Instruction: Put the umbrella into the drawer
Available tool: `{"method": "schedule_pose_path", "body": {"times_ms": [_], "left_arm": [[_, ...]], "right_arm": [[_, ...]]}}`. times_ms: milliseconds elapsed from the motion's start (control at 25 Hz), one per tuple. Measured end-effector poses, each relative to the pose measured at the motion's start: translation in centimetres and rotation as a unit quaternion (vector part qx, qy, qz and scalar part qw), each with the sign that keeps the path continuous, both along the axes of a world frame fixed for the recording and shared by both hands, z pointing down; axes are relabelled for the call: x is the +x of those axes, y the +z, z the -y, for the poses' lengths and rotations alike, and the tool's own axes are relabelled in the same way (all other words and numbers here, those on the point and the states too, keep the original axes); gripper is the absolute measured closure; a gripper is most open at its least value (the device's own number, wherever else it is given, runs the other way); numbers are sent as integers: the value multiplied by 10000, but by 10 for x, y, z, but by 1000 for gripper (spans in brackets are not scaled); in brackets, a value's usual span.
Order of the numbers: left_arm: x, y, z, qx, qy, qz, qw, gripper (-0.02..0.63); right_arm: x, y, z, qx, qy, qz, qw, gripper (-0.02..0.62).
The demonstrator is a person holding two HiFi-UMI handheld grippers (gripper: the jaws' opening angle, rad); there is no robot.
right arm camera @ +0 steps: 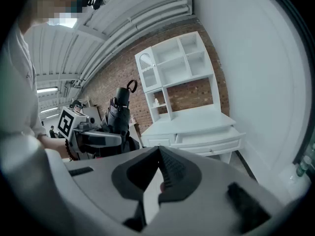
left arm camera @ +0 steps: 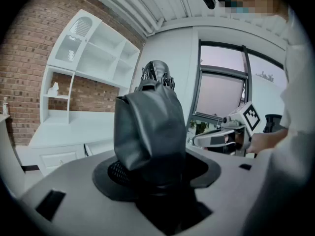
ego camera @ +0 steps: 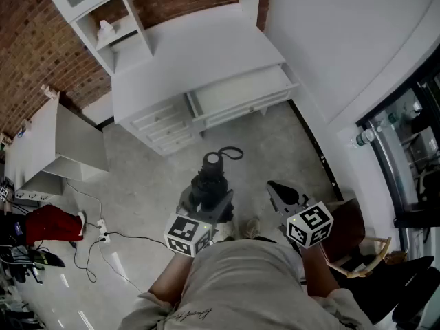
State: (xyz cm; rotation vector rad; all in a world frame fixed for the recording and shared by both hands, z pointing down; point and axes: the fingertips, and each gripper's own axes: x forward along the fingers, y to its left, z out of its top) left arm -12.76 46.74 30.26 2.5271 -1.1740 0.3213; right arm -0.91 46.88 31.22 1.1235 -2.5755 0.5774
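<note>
A folded black umbrella [ego camera: 210, 175] stands upright in my left gripper [ego camera: 208, 198], whose jaws are shut on its lower end; its wrist strap loops off the top. In the left gripper view the umbrella [left arm camera: 150, 127] fills the middle, between the jaws of my left gripper [left arm camera: 153, 175]. The white desk's drawer [ego camera: 240, 91] is pulled open, well ahead of both grippers. My right gripper [ego camera: 280, 195] is level with the left one, shut and empty. The right gripper view shows my right gripper [right arm camera: 158, 173] with its jaws together, the umbrella [right arm camera: 119, 113] to the left and the open drawer [right arm camera: 209, 135] far ahead.
The white desk [ego camera: 185, 53] carries a shelf unit [ego camera: 103, 19] against a brick wall. A white wall [ego camera: 344, 40] runs along the right. A second white cabinet [ego camera: 48, 143], cables and a red bag [ego camera: 51, 224] lie on the floor to the left. A chair [ego camera: 364, 253] is at the right.
</note>
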Motion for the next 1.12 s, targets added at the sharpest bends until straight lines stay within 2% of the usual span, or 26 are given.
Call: {"method": "schedule_pose_path", "body": {"times_ms": [240,560,1120], "left_arm": [[0,-3,-8,61,85,22,9999,330],[-30,-9,-2,100,129,70,9998,330],[-56,-12,3,188,218,77,9996,330]], "right_arm": [[-5,0,-4,14,25,-11,10000,568],[-33,0,0,32,65,-6,10000,568],[-53,-3,5,69,147,-2,9999,568]]}}
